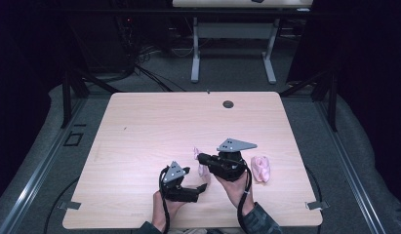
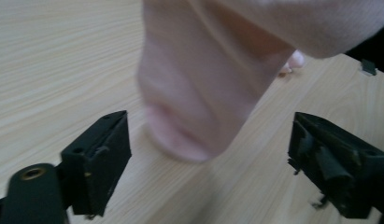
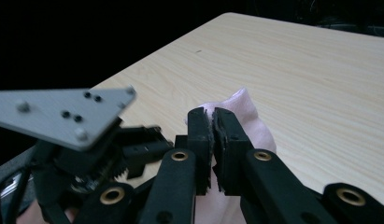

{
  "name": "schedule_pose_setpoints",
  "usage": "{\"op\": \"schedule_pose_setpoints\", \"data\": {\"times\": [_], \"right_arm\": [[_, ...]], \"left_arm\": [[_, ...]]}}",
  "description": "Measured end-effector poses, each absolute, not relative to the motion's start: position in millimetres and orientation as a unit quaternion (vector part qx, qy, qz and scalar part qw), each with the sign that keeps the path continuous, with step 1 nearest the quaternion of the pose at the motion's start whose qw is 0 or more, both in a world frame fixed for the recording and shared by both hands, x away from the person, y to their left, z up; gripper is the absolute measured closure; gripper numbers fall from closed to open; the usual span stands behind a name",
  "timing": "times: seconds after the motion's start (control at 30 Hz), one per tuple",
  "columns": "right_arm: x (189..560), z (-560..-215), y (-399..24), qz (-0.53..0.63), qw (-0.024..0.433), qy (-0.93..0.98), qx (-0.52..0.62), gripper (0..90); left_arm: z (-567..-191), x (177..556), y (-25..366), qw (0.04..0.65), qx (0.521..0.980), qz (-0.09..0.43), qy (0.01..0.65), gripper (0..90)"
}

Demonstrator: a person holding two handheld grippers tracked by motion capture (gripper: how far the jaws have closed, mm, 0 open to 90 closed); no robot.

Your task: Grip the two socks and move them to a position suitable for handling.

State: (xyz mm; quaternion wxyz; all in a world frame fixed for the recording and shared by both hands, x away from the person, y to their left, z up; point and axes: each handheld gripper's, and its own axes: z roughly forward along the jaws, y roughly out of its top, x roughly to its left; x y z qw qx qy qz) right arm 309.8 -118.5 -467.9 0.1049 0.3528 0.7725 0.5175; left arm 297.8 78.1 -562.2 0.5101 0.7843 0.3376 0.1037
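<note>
My right gripper (image 1: 204, 158) pinches a soft pale-pink sock (image 1: 203, 168) and holds it hanging over the near middle of the light wooden table (image 1: 154, 126), so my left gripper (image 1: 204, 188), jaws spread, can take its dangling end.

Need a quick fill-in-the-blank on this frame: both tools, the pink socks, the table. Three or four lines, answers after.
1. The right tool is clamped on a hanging sock whose colour is ____.
2. The left tool has its jaws ____, with the hanging sock's lower end between them, untouched.
3. A second, bundled sock lies on the table on the person's ____ side of the right tool.
4. The table top is made of pale ____.

Missing words: pink; open; right; wood
</note>
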Motion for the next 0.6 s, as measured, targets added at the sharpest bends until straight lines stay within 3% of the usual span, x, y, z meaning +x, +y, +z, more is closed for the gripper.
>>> {"op": "schedule_pose_setpoints", "data": {"times": [0.17,0.27,0.33,0.5,0.6], "right_arm": [[307.6,-464.7,-115.7,0.526,0.107,0.768,0.349,85.7],[306.6,-463.9,-117.0,0.526,0.108,0.768,0.349,85.7],[305.7,-462.6,-121.8,0.528,0.107,0.766,0.351,85.7],[304.4,-461.0,-132.4,0.531,0.108,0.761,0.357,85.7],[303.8,-464.7,-140.4,0.529,0.103,0.760,0.364,85.8]], "left_arm": [[-563.2,301.4,67.8,0.505,0.774,0.133,0.357,31.7],[-562.7,304.5,67.7,0.493,0.774,0.143,0.370,53.0],[-564.0,305.8,69.8,0.484,0.778,0.149,0.373,72.9],[-556.7,303.5,83.1,0.454,0.782,0.194,0.381,86.3],[-544.5,298.2,89.7,0.432,0.789,0.231,0.370,88.3]]}}
